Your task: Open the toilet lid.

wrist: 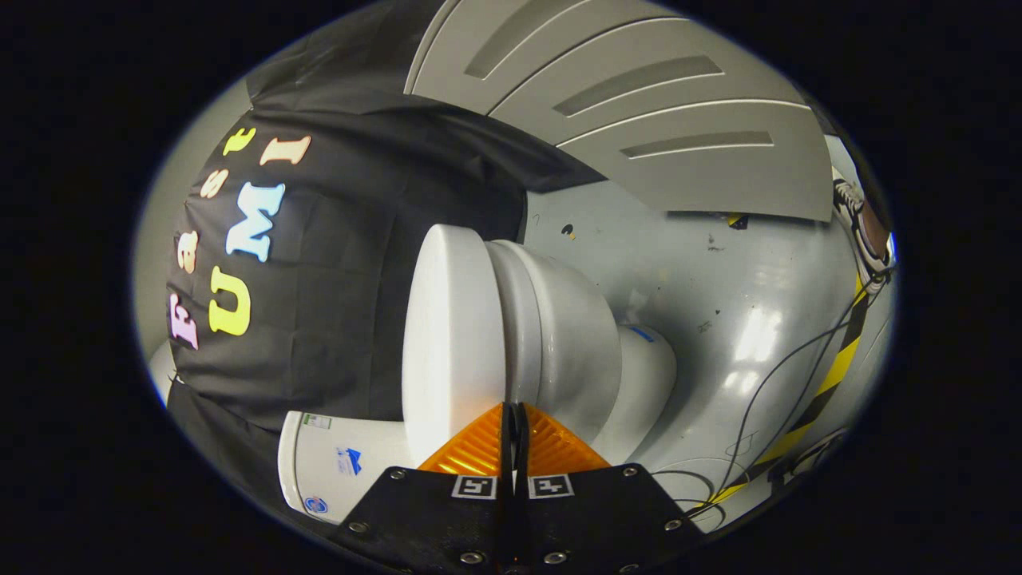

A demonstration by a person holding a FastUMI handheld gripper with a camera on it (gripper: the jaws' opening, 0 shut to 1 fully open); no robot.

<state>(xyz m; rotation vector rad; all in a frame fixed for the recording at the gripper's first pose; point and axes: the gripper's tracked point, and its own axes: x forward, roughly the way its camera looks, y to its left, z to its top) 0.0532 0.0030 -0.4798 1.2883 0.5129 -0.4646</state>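
**Gripper at the Toilet Lid Edge, Fingers Closed**

1. Gripper state. The gripper (513,409) has both fingers pressed together along their whole visible length. Only a thin dark seam separates them. Nothing is seen between the fingers, and they pinch no object.

2. Camera attitude. The gripper view is rolled on its side. The floor (718,271) appears as a grey glossy surface standing to the right, and the black cloth wall (335,319) lies to the left.

3. Task object. The toilet lid (447,343) is a white, smooth, oval panel. It lies closed, flat against the seat (515,319), with no visible gap at the seam. The fingertips point at the line where the lid meets the seat, just ahead of them. The lid face lies to the left of the fingertips; the seat and the toilet bowl (575,343) lie to the right. Whether the fingertips touch the lid edge cannot be determined.

4. Adjacent parts. The white tank (335,467) sits near, to the left of the fingers, bearing small stickers. The bowl pedestal (647,375) meets the floor to the right.

5. Surroundings. Black cables (786,359) run loosely over the floor. A yellow-and-black hazard tape strip (838,359) crosses the floor farther right. A grey slotted panel (639,104) stands at the far side.
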